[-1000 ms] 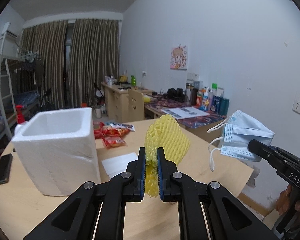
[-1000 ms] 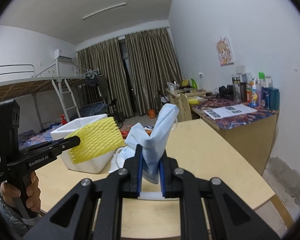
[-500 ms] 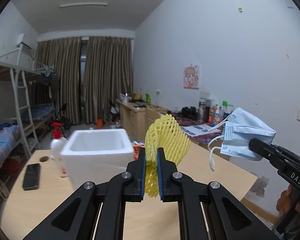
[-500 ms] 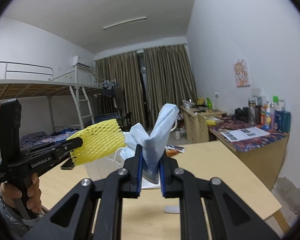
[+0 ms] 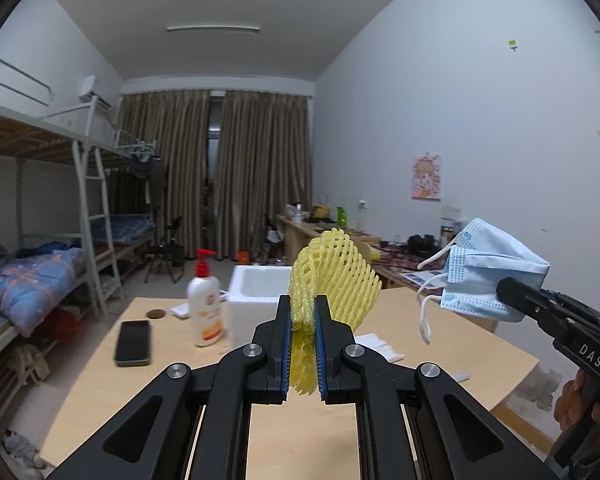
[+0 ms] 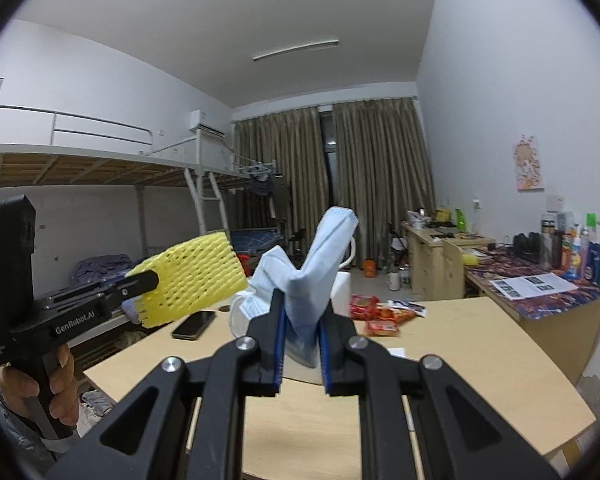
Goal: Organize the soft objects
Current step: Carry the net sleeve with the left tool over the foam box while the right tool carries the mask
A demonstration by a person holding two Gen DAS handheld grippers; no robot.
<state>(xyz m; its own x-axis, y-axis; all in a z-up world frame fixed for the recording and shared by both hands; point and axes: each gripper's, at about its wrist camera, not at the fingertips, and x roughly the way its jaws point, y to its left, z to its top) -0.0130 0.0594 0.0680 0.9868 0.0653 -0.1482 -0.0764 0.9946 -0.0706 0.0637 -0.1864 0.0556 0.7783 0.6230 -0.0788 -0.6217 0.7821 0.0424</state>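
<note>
My left gripper is shut on a yellow foam net sleeve, held up above the wooden table. The sleeve also shows in the right wrist view, sticking out of the left gripper at the left. My right gripper is shut on bunched light-blue face masks; the masks hang at the right of the left wrist view with ear loops dangling. A white foam box stands on the table beyond the sleeve.
A lotion pump bottle, a black phone and a small brown disc lie on the table's left part. Red snack packets and paper slips lie further right. Bunk beds stand left, cluttered desks along the right wall.
Both grippers have lifted and swung away from the foam box, which now looks smaller and farther. The bottle and phone have come into the left wrist view. Both grips are unchanged.
</note>
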